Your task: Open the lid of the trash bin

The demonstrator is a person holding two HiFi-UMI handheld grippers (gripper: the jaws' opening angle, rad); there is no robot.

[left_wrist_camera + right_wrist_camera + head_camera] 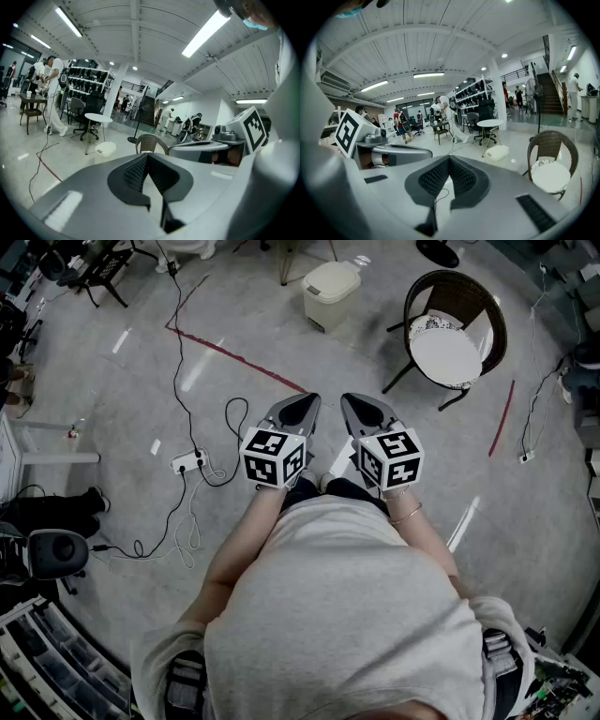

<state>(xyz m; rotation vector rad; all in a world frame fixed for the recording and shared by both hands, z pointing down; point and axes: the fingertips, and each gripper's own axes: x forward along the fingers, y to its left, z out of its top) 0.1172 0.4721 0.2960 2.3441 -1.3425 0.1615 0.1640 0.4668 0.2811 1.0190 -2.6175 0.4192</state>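
Trash bin (pixel 330 292) of pale cream colour stands on the grey floor (pixel 112 399), in front of the person and well apart from both grippers. Its lid is down. In the left gripper view the bin (pixel 105 149) is low on the floor, near a round white table (pixel 98 118). In the right gripper view the bin (pixel 497 152) is also beside the legs of this table (pixel 490 123).

The left gripper (pixel 300 409) is held in front of the person's body and points forward, toward the bin. Its jaws are together at the tips, and nothing is between them in the left gripper view (pixel 147 157). The right gripper (pixel 364 411) is just beside it, at the same height. Its jaws are closed in the same way and are empty (pixel 449 159). The two grippers are near each other, but they do not touch. Each one has its marker cube on the side nearer to the person.

A wicker chair (pixel 457 329) with a round white cushion stands on the floor to the right of the bin, apart from it. A red line (pixel 234 354) runs across the floor to the left of the bin. A white power strip (pixel 187 462) with dark cables lies on the floor to the left of the left gripper.
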